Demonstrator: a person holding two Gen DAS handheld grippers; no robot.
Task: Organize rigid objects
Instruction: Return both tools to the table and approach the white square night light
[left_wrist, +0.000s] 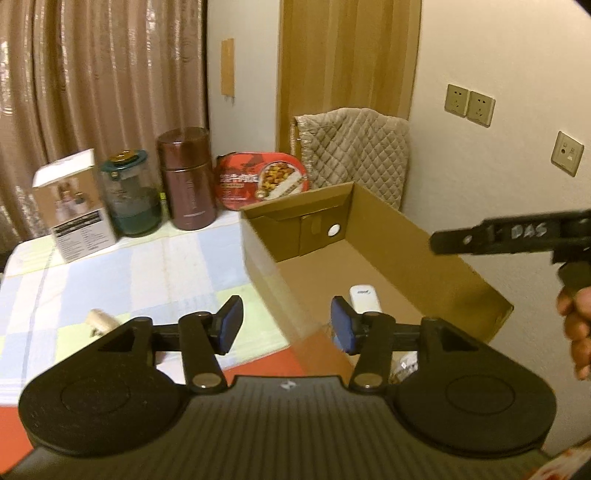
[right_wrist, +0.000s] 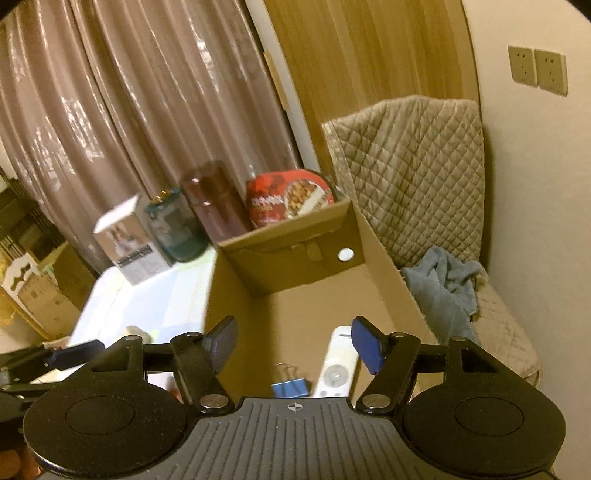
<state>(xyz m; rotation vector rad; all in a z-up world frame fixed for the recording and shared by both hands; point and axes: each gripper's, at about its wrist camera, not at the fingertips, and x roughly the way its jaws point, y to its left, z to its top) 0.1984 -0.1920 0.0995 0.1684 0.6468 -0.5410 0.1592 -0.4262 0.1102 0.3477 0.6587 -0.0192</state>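
An open cardboard box (left_wrist: 406, 229) (right_wrist: 288, 258) stands on the table's right side. Inside it lie a white remote (right_wrist: 338, 363), seen also in the left wrist view (left_wrist: 364, 298), and a blue binder clip (right_wrist: 290, 384). My left gripper (left_wrist: 286, 326) is open and empty, hovering over the box's near left wall. My right gripper (right_wrist: 293, 345) is open and empty above the box, over the remote and clip; it shows in the left wrist view (left_wrist: 517, 236). A small wooden-handled object (left_wrist: 99, 321) lies on the cloth at left.
Along the table's back stand a white carton (left_wrist: 75, 210), a green-lidded jar (left_wrist: 131, 195), a brown canister (left_wrist: 188, 177) and a red food tray (left_wrist: 262, 179). A quilted chair (right_wrist: 424, 177) with a blue towel (right_wrist: 443, 288) sits right of the box. Curtains hang behind.
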